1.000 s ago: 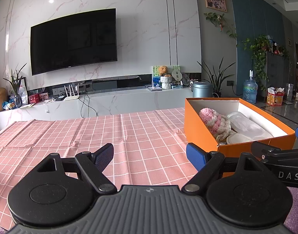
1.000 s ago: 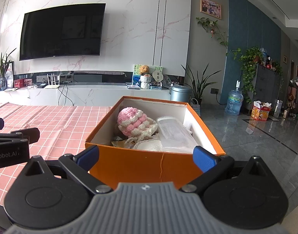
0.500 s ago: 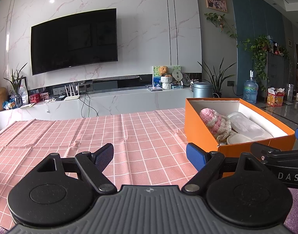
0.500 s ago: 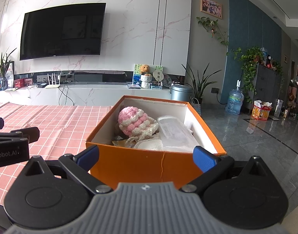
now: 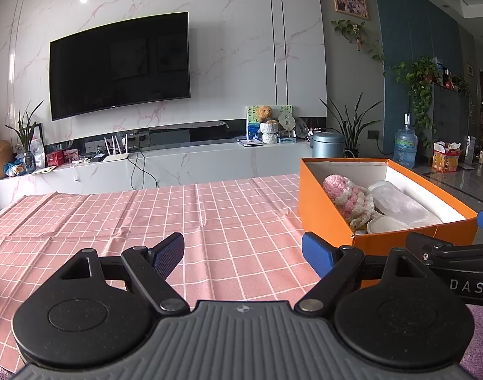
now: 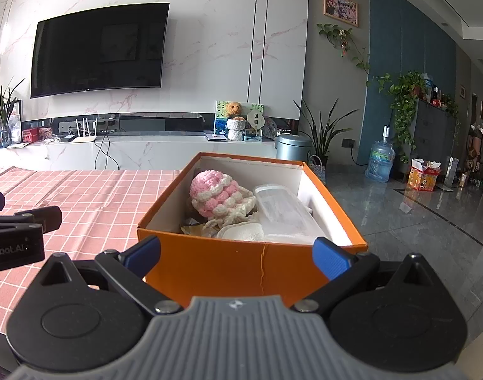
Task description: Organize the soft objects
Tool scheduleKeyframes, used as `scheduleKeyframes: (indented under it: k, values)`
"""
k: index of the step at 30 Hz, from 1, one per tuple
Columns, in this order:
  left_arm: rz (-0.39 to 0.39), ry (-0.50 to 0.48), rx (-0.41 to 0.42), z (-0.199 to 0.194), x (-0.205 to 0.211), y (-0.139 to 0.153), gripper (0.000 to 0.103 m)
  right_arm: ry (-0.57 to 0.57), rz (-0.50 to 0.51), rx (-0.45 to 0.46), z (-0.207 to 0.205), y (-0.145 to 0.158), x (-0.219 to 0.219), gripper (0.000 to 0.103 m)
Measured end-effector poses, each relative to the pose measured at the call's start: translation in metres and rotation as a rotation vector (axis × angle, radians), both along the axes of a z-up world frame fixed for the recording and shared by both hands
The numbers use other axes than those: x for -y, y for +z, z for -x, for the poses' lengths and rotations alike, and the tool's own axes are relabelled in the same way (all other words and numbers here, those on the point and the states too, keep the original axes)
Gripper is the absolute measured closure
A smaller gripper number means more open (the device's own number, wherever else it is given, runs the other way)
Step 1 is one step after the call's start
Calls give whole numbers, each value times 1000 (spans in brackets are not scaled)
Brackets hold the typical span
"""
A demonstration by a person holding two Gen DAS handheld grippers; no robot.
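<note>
An open orange box [image 6: 241, 262] [image 5: 323, 212] stands at the right end of the table. Inside it lie a pink and white crocheted toy [image 6: 219, 196] [image 5: 342, 193], a clear plastic packet [image 6: 282, 212] [image 5: 399, 202] and a white round pad [image 6: 241, 231]. My right gripper [image 6: 238, 253] is open just in front of the box's near wall, holding nothing. My left gripper [image 5: 243, 250] is open over the pink checked tablecloth [image 5: 146, 218], left of the box, also holding nothing.
Behind the table runs a white TV console [image 5: 178, 164] under a wall-mounted TV [image 5: 121, 63]. To the right is grey tiled floor [image 6: 415, 221] with a water bottle [image 6: 380, 161], plants and a metal bin [image 6: 293, 147]. The table's right edge lies just past the box.
Both views have shifted very slightly; the box sits a touch more to the right in the right wrist view. Both grippers stay open.
</note>
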State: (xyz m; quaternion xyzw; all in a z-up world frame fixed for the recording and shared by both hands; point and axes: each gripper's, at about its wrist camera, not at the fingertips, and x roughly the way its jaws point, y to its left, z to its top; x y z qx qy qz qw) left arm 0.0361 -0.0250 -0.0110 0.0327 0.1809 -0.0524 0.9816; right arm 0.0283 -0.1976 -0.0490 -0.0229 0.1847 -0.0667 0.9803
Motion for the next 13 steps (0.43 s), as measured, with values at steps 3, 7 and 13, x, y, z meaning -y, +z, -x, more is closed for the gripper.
scheduleKeyframes:
  k: [3,7,13]
  values:
    - [1,0,-1,0,0,0,5,1,1,1,0,0,0,3]
    - [0,-1,0,0,0,0,5,1,0,1,0,0,0,3]
    - [-1,0,0,0,0,0,5,1,-1,3,0,1,1,3]
